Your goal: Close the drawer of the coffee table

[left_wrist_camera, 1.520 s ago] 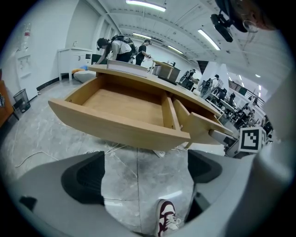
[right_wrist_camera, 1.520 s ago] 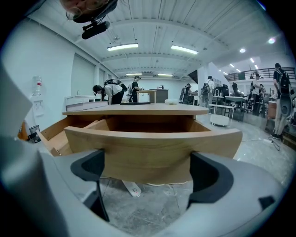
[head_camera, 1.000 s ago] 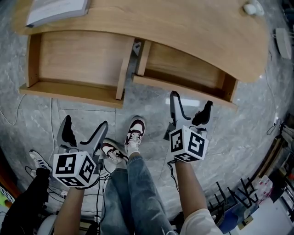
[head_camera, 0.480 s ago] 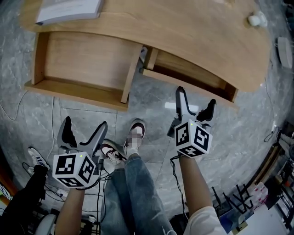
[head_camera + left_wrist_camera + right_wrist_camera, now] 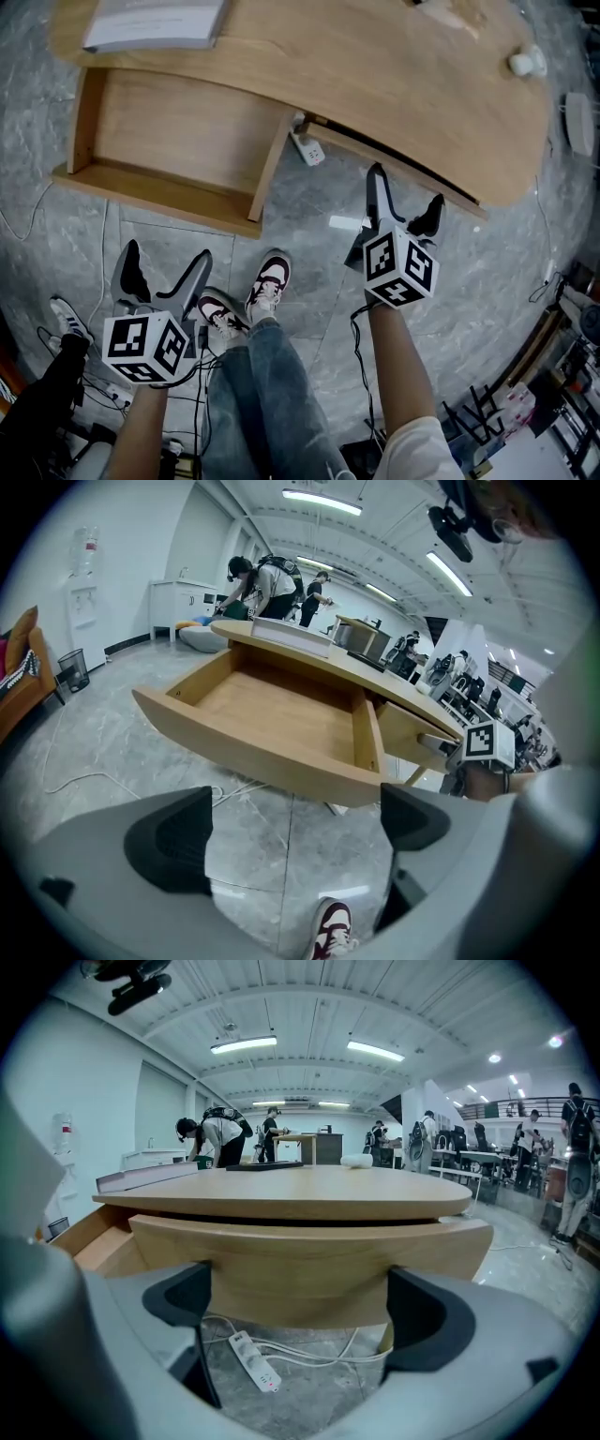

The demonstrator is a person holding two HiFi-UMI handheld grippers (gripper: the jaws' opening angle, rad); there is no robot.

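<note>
Wood makes up the right drawer, and it is pushed almost all the way in. Only its curved front board peeks out from under the table. We hold the right gripper right at that board. Its jaws are spread wide, one tip near each end of the board. They grip nothing. The tips look like they touch the wood, but we cannot be sure.

Next to it, the left drawer is pulled far out. We see its bare wood bottom, and nothing lies in it.

Our left gripper hangs well back from that drawer, over the floor. Its jaws are spread wide too, with only grey stone floor between them.

A white power strip lies on the floor under the table, between the two drawers, with white cords running from it. A book rests on the table above the left drawer. A small white thing sits near the far right edge of the table.

Our two shoes stand on the floor between the grippers. Far behind the table, people stand in a big bright room.
</note>
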